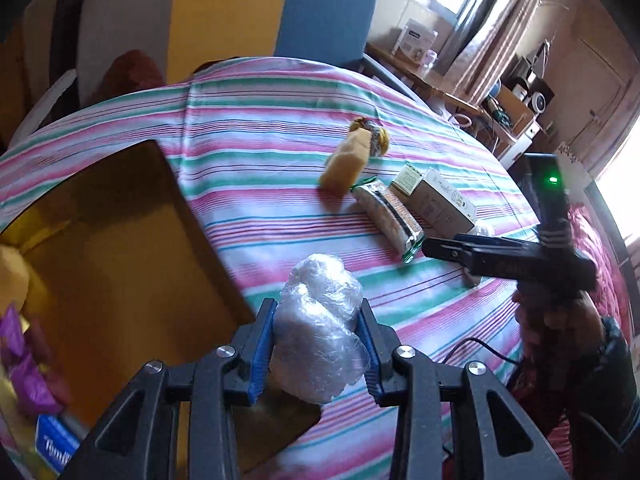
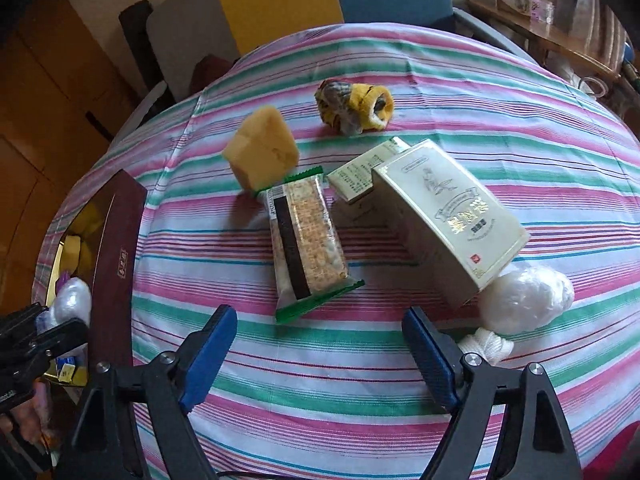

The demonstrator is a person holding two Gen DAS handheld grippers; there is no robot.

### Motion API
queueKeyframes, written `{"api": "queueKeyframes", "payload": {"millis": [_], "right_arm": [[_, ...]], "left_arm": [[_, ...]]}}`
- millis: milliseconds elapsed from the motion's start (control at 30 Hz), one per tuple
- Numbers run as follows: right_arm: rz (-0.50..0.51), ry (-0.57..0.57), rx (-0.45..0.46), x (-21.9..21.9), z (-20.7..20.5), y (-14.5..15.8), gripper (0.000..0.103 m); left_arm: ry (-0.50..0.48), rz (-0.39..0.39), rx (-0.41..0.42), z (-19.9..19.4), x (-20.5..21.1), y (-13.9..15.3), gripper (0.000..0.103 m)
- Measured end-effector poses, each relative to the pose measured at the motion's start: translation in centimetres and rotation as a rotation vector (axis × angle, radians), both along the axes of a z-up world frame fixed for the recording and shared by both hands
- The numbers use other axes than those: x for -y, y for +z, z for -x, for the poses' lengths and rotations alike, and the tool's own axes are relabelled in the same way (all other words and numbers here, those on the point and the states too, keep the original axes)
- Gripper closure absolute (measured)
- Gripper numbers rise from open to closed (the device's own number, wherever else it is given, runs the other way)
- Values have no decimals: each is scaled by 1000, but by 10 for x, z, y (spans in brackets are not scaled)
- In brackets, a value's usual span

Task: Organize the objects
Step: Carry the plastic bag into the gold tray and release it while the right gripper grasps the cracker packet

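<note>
My left gripper point(image 1: 318, 344) is shut on a clear plastic-wrapped bundle point(image 1: 320, 332), held by the right edge of the gold-lined box point(image 1: 120, 240). The box holds purple packets point(image 1: 24, 364) and a blue tissue pack point(image 1: 56, 446). My right gripper point(image 2: 320, 348) is open and empty, just above the striped cloth, near the snack bar packet point(image 2: 308, 240). Beyond it lie a yellow sponge point(image 2: 262, 150), rolled socks point(image 2: 354, 106), a cream carton point(image 2: 444, 216), another plastic-wrapped bundle point(image 2: 524, 300) and a white cloth roll point(image 2: 486, 346).
The round table point(image 2: 360, 380) has a pink, green and white striped cloth. The box's maroon wall point(image 2: 116, 252) stands at the left in the right wrist view. A blue chair point(image 1: 328, 12) and a cluttered wooden shelf point(image 1: 460, 92) stand behind the table.
</note>
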State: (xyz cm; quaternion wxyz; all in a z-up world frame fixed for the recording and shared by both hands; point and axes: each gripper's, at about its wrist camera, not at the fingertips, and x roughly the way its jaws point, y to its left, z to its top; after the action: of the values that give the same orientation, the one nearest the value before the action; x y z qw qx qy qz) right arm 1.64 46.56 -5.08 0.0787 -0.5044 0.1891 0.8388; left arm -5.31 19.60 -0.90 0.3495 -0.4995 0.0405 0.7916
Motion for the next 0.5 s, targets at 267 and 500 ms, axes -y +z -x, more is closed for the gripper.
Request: {"api": "queueKeyframes", "payload": {"millis": [267,500], "right_arm": [[-44,-18,104,-3,61,-22,18],[-136,24,129,18,77,-27,61]], "left_arm": [[157,-58,18,-3,80,7,65],[300,-60,1,-4,147,8,65]]}}
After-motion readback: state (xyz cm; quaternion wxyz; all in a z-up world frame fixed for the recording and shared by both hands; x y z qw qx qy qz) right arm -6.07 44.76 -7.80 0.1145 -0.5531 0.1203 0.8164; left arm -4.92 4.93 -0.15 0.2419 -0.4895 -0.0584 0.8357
